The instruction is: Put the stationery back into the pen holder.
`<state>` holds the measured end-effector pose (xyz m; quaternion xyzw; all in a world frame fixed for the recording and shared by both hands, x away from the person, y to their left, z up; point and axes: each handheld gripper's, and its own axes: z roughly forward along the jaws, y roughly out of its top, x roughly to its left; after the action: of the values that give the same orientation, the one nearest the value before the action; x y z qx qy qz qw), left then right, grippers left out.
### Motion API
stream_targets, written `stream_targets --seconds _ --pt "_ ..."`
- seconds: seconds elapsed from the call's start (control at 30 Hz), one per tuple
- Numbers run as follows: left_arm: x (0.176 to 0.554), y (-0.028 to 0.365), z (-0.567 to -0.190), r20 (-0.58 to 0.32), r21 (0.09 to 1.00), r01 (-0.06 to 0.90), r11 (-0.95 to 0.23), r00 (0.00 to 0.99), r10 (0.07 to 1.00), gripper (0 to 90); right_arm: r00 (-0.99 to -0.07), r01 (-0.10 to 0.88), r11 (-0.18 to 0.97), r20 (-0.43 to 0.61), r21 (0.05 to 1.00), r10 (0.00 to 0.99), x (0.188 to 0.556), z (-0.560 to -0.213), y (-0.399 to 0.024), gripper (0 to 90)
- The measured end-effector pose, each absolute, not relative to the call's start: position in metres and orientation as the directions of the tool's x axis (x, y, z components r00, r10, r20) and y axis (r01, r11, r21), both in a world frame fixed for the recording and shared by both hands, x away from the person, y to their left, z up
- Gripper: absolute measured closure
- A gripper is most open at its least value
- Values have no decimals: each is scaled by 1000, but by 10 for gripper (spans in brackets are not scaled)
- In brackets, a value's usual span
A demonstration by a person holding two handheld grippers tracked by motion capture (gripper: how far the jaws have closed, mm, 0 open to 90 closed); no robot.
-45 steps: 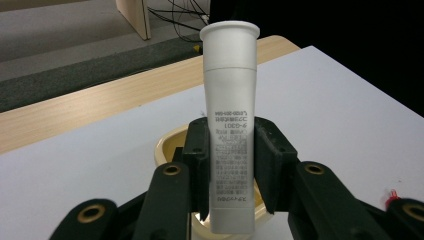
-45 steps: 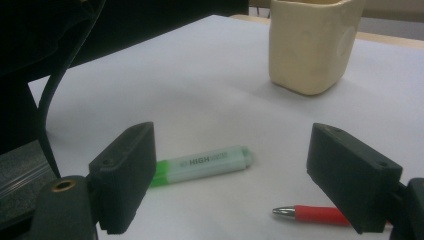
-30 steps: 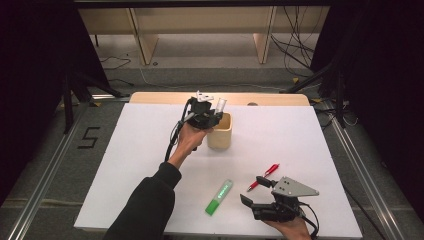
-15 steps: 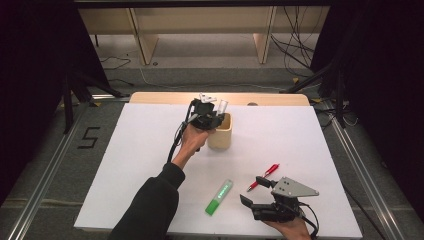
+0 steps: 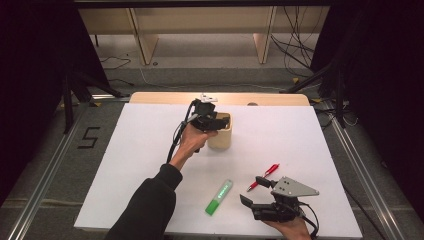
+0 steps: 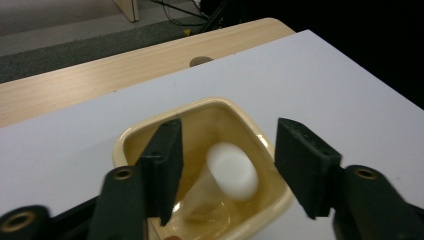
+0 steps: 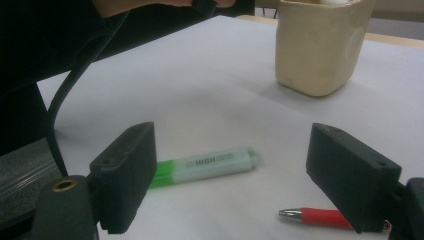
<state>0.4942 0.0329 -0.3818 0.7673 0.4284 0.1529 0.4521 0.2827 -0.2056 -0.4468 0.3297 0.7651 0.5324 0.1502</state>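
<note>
A cream square cup stands near the back of the white sheet. My left gripper hovers just above its mouth. Its jaws have just been opening and now stand open, touching nothing. In the left gripper view a blurred white, round-ended thing lies inside the cup, free of both jaws. My right gripper rests open near the front right edge. Ahead of its jaws lie a green highlighter and a red pen. The cup stands farther off.
The sheet lies on a wooden table whose bare strip shows along the back. A black cable trails from the left gripper over the sheet. Dark curtains and metal floor rails flank the table.
The white thing that stuck up from the left gripper above the cup is no longer there; it now lies inside the cup. The left jaws have spread. The right hand stayed put.
</note>
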Motion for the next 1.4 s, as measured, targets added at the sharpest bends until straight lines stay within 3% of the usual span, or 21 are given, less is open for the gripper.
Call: stream_targets --seconds 0.5,0.87,1.4 --pt "440 57 -364 -151 790 526 -315 665 732 255 -730 345 214 118 914 673 282 -446 -207 207" --pt "405 88 -382 -190 795 531 -293 677 711 231 -727 342 213 114 915 677 281 -446 -209 207" --pt "379 88 -401 -131 737 542 -405 701 701 212 -719 339 206 111 918 686 280 -444 -211 207"
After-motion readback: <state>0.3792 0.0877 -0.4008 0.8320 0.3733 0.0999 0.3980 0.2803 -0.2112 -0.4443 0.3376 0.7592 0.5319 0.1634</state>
